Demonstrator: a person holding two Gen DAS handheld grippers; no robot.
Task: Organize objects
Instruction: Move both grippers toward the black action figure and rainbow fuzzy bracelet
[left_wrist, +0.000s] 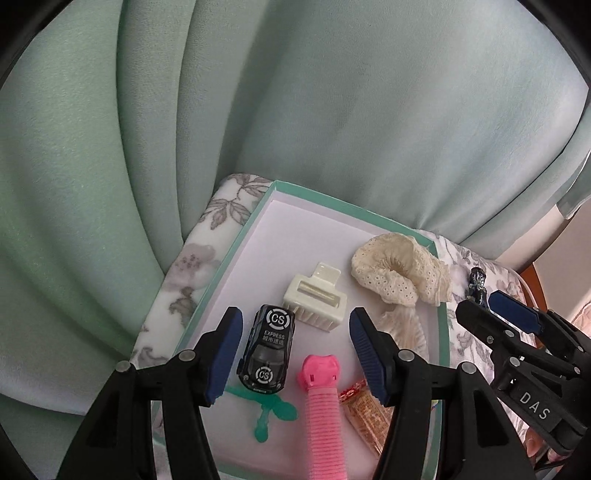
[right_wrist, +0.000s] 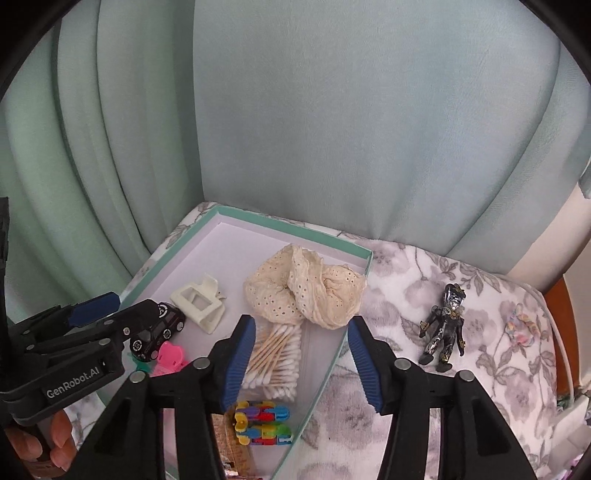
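Two grippers are up over a shallow box (right_wrist: 325, 236) with a mint-green rim, sitting on a flowery blanket (right_wrist: 417, 291) with green curtain (right_wrist: 332, 110) behind it.

The left gripper (left_wrist: 295, 354) is spread wide with nothing between its blue pads. Right below the gap, a black toy car (left_wrist: 266, 349) sits just inside the left finger and a pink ribbed hair roller (left_wrist: 322, 402) lies just inside the right finger, both in the box and neither touched. Straight ahead of the gap is a cream hair claw (left_wrist: 316, 297), and ahead to its right a cream lace scrunchie (left_wrist: 400, 273). An orange snack packet (left_wrist: 369, 413) pokes out partly under the right finger, and there's a green plastic thing (left_wrist: 273, 413) down by the car that I can't identify.

The right gripper (right_wrist: 301, 363) is wide open too, holding nothing. A bag of cotton swabs (right_wrist: 275, 360) lies just beside its left finger, partly under it, with the scrunchie (right_wrist: 306, 291) just ahead of the gap. Close in under that left finger is a colourful block toy (right_wrist: 264, 422). The box edge runs through the gap, so the right finger hangs over the blanket. Out to the right, outside the box, a small black and silver figure (right_wrist: 443, 328) lies flat on the blanket, well apart from everything else.

From the left wrist view, the right gripper (left_wrist: 491, 314) shows off to the right, with the figure (left_wrist: 477, 282) just past its tips.
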